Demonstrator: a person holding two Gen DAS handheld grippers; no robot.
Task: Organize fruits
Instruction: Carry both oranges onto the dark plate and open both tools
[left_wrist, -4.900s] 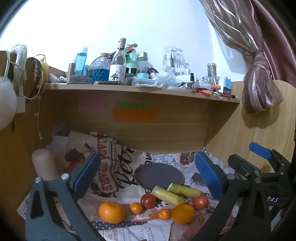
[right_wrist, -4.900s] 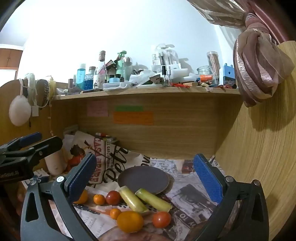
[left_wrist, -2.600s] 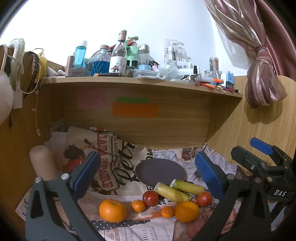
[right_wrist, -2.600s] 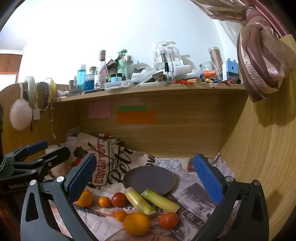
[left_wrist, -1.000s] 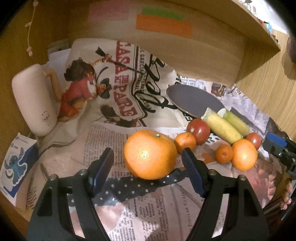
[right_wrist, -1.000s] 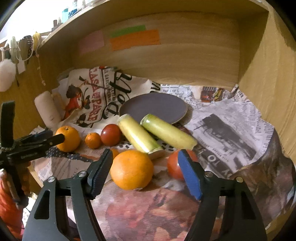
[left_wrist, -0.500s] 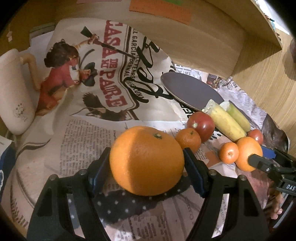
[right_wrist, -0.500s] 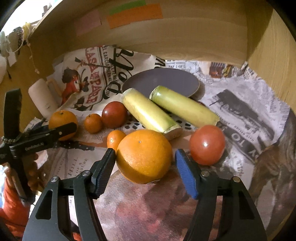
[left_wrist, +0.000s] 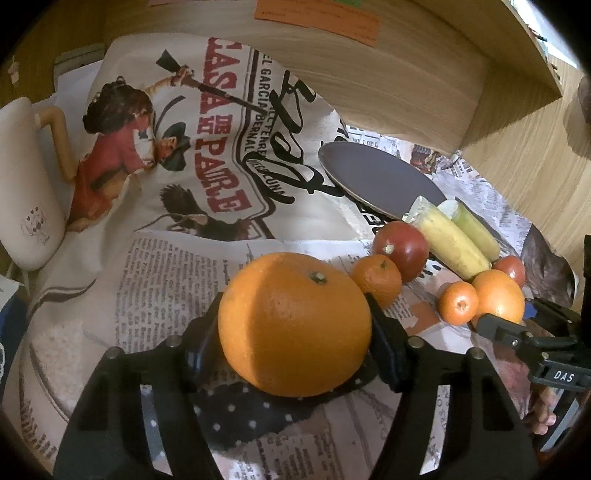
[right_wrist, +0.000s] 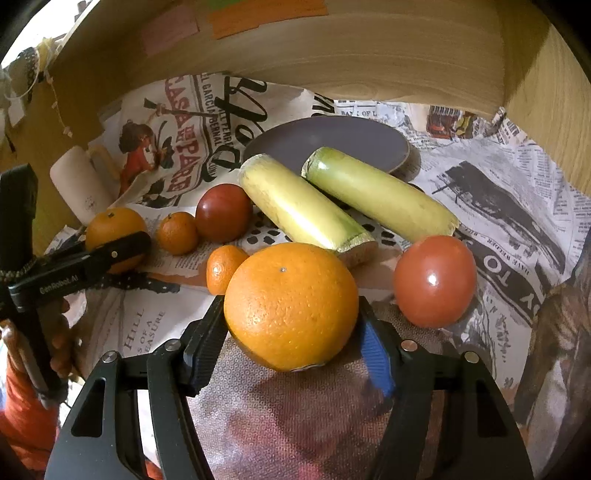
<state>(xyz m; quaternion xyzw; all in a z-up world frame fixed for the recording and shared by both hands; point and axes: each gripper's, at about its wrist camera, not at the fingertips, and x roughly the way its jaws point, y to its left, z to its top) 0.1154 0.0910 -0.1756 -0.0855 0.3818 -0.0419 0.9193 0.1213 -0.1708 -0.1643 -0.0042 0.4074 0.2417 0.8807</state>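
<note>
My left gripper (left_wrist: 293, 325) is shut on a large orange (left_wrist: 295, 321) resting on the newspaper. My right gripper (right_wrist: 291, 325) is shut on a second large orange (right_wrist: 290, 304), which also shows in the left wrist view (left_wrist: 498, 297). Between them lie two small tangerines (right_wrist: 177, 232) (right_wrist: 223, 267), a dark red tomato (right_wrist: 223, 212), a brighter tomato (right_wrist: 434, 280) and two yellow-green stalks (right_wrist: 299, 206) (right_wrist: 376, 192). A dark round plate (right_wrist: 328, 142) lies behind the stalks.
A cream mug (left_wrist: 26, 184) stands at the left by the wooden side wall. A printed cloth bag (left_wrist: 192, 155) lies behind the fruit. Wooden back panel (right_wrist: 332, 55) and right wall (right_wrist: 554, 103) close the space. A blue box corner (left_wrist: 7, 325) is at far left.
Both grippers came down from a high view to the fruit. Each has narrowed its jaws from open to closed on a large orange.
</note>
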